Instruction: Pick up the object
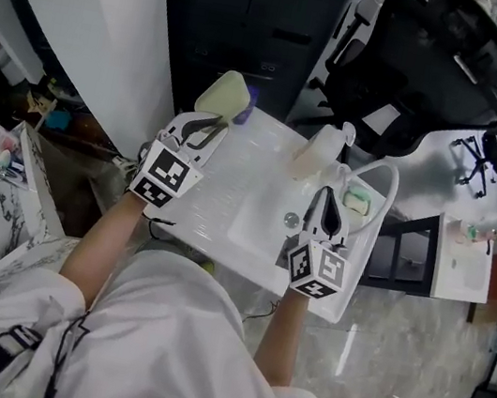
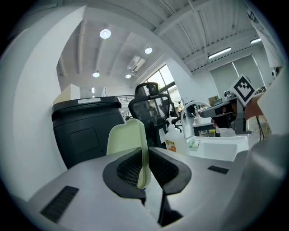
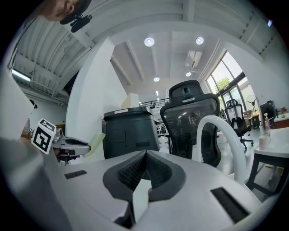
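Observation:
A pale green flat pad point(image 1: 224, 96) with rounded corners is held up above the back left corner of the white sink unit point(image 1: 232, 186). My left gripper point(image 1: 214, 126) is shut on its lower edge. In the left gripper view the pad point(image 2: 128, 142) stands upright, pinched between the two dark pads, with the left gripper point(image 2: 144, 170) closed around it. My right gripper point(image 1: 327, 200) hovers over the sink basin, shut, with nothing between its jaws. In the right gripper view the right gripper point(image 3: 144, 159) has its pads touching, and the pad point(image 3: 95, 143) shows far left.
A white arched faucet point(image 1: 382, 184) and a soap bottle point(image 1: 319, 150) stand at the sink's back. A small dish with green soap point(image 1: 358, 201) sits beside the faucet. A black bin point(image 3: 128, 131) and a black office chair point(image 1: 417, 52) stand behind the sink.

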